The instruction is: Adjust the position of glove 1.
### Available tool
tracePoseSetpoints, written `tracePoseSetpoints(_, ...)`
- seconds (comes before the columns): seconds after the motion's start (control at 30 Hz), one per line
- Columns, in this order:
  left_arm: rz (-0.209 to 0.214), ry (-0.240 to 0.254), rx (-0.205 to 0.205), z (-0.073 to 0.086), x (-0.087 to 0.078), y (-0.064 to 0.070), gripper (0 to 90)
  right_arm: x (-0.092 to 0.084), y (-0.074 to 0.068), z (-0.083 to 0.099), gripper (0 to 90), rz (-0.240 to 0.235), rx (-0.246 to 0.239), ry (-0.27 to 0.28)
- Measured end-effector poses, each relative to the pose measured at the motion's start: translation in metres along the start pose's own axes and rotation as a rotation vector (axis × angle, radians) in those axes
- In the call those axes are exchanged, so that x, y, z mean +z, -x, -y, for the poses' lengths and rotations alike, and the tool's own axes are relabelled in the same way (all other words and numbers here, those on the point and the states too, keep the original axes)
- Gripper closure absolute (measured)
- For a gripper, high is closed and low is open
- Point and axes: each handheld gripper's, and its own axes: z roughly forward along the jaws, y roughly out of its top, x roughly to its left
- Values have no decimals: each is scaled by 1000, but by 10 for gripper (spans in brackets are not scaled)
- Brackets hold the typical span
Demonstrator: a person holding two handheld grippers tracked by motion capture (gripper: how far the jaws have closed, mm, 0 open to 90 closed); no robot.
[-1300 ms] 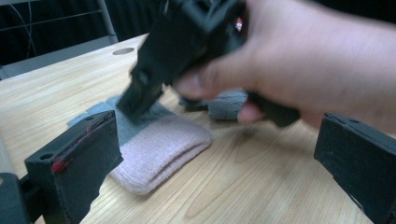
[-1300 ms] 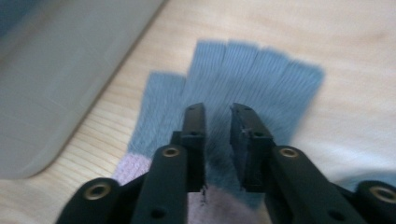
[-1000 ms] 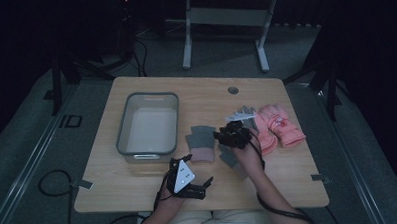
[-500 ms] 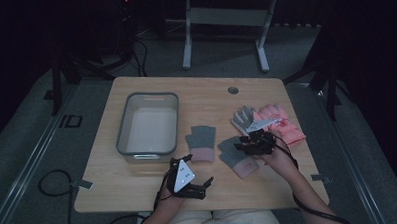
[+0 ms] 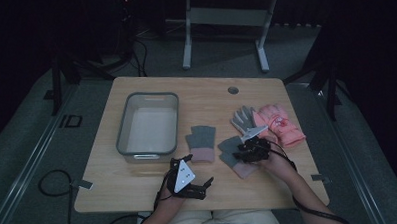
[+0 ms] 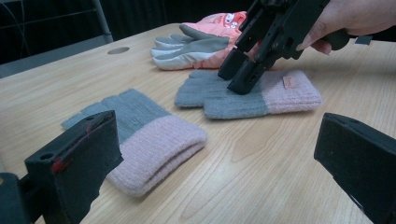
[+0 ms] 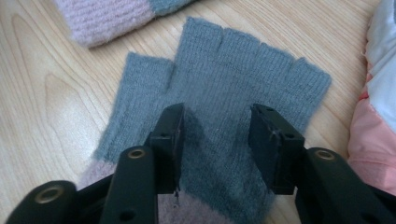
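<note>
Step in hand: the right gripper point(image 5: 251, 151) hangs over the near glove point(image 7: 224, 93), jaws pointing down at its grey palm; judged as the approach to a pinch-and-lift.
Right gripper state: jaws part-open, having just been widening; the glove lies under the gap and the pads do not press on it. In the left gripper view the jaw tips reach the knit point(image 6: 243, 81).
Left gripper state: the left gripper point(image 5: 186, 180) rests at the lower centre of the high view, jaws wide apart, nothing between them.
Technique: lower straight down until both pads meet the knit, then close on a raised fold near the palm's middle. Gathering both layers should keep the glove from unrolling on the lift.
Risk: a shallow bite may slip off the soft knit, or drag the glove across the table point(image 5: 139, 189).
Glove location: centre-right of the high view, flat on the table, just beside the light grey glove point(image 5: 243, 119) and pink gloves point(image 5: 279, 124) to its upper right.
Glove appearance: fingerless, ribbed grey body, pink cuff with a small tag point(image 6: 288, 82).
Matching glove: the second glove point(image 5: 201, 142) lies left of it, apart, beside the clear tray point(image 5: 122, 139).
</note>
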Motion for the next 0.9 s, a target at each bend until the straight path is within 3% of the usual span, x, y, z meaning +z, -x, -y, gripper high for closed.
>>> tracePoseSetpoints(0.1,-1,0,2,0,0,0,0,0,0,1,644,3,32,6)
tracePoseSetpoints(0.13,-3,0,2,0,0,0,0,0,-5,2,752,10,43,9)
tracePoseSetpoints(0.2,-3,0,2,0,0,0,0,0,-9,1,787,22,43,0)
tracePoseSetpoints(0.33,-5,1,0,0,0,0,0,-3,-9,-2,815,14,106,-13)
tracePoseSetpoints(0.4,-5,1,0,0,0,0,0,-6,-10,-3,820,19,109,-10)
tracePoseSetpoints(0.53,-5,-3,1,0,0,0,0,-40,-17,-23,825,22,186,105)
tracePoseSetpoints(0.57,-5,-3,1,0,0,0,0,-40,-17,-23,825,22,186,105)
tracePoseSetpoints(0.67,-9,-2,1,0,0,0,0,-58,-25,-50,826,56,216,187)
tracePoseSetpoints(0.73,-13,1,-3,0,0,0,0,-64,-31,-65,826,85,228,238)
tracePoseSetpoints(0.77,-13,1,-3,0,0,0,0,-64,-31,-65,826,85,228,238)
tracePoseSetpoints(0.8,-12,3,-5,0,0,1,0,-65,-36,-80,826,95,268,288)
tracePoseSetpoints(0.9,-16,8,0,0,-1,1,0,-60,-44,-96,826,124,314,325)
